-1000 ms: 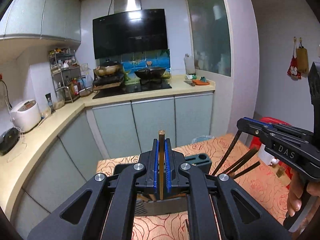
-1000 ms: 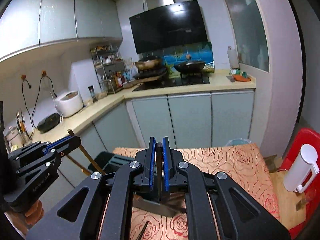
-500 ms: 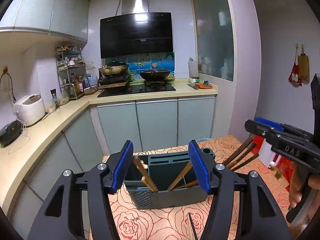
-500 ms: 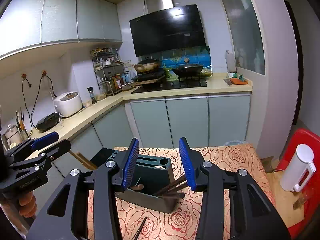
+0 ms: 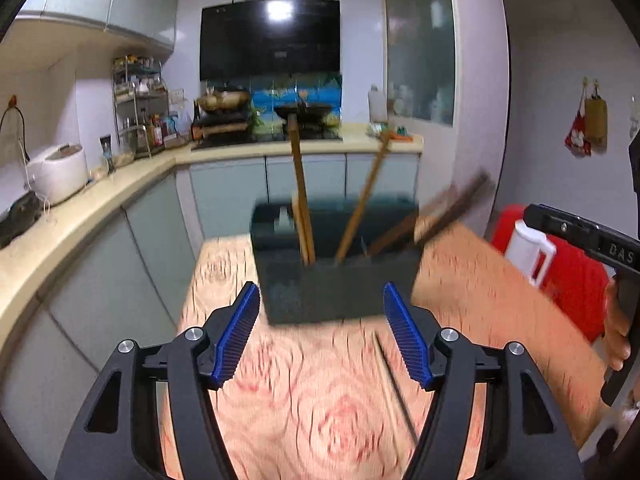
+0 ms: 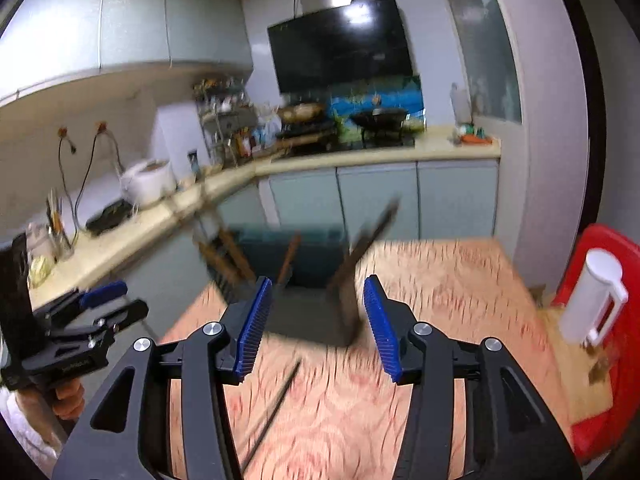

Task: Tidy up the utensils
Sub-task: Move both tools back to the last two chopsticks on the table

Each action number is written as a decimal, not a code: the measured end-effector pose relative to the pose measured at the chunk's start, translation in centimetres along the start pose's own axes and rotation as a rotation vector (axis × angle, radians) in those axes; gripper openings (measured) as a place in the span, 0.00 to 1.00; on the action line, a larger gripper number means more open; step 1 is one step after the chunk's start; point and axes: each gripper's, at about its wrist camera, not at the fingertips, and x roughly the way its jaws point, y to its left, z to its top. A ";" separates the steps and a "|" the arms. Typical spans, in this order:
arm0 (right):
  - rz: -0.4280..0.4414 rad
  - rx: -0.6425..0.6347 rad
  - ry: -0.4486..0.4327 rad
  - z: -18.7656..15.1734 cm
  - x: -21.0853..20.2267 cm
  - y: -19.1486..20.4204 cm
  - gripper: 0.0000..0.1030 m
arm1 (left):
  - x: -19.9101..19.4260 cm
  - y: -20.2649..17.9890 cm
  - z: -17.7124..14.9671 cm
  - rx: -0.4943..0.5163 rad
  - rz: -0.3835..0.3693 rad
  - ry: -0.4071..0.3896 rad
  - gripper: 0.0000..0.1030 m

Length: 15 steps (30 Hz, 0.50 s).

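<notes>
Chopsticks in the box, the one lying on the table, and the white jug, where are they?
Upright chopstick (image 5: 301, 184), left wrist view, mid-shaft.
Loose chopstick (image 5: 394, 384), left wrist view, mid-shaft.
White jug (image 6: 592, 296), right wrist view, its body.

Black tongs (image 5: 322, 336), ribbed blue pads (image 5: 236, 336), silver screws

Rose-patterned counter (image 5: 312, 408), blurred. Standing on it at the far end: dark holder (image 5: 336, 276) with chopsticks leaning inside. Lying on the cloth nearer the camera, apart from the holder: one dark chopstick (image 5: 394, 388).

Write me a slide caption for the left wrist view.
Open left gripper above a rose-patterned tablecloth, facing a dark utensil holder with chopsticks leaning inside; one dark chopstick lies loose.
</notes>
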 end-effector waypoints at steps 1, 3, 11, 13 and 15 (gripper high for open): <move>0.009 -0.013 0.026 -1.9 -0.1 0.5 0.46 | -0.2 0.1 -1.0 0.000 0.002 0.007 0.61; 0.010 -0.029 0.059 -4.6 -0.1 1.3 0.45 | -0.4 0.1 -3.6 -0.004 0.013 0.030 0.61; 0.004 -0.080 0.184 -13.7 0.5 5.2 0.45 | -0.3 0.1 -10.4 -0.079 0.035 0.133 0.61; -0.001 -0.100 0.197 -14.9 0.5 6.0 0.45 | -0.3 0.1 -11.3 -0.094 0.050 0.145 0.61; 0.000 -0.116 0.217 -16.1 0.5 7.0 0.45 | -0.3 0.1 -12.0 -0.106 0.061 0.160 0.61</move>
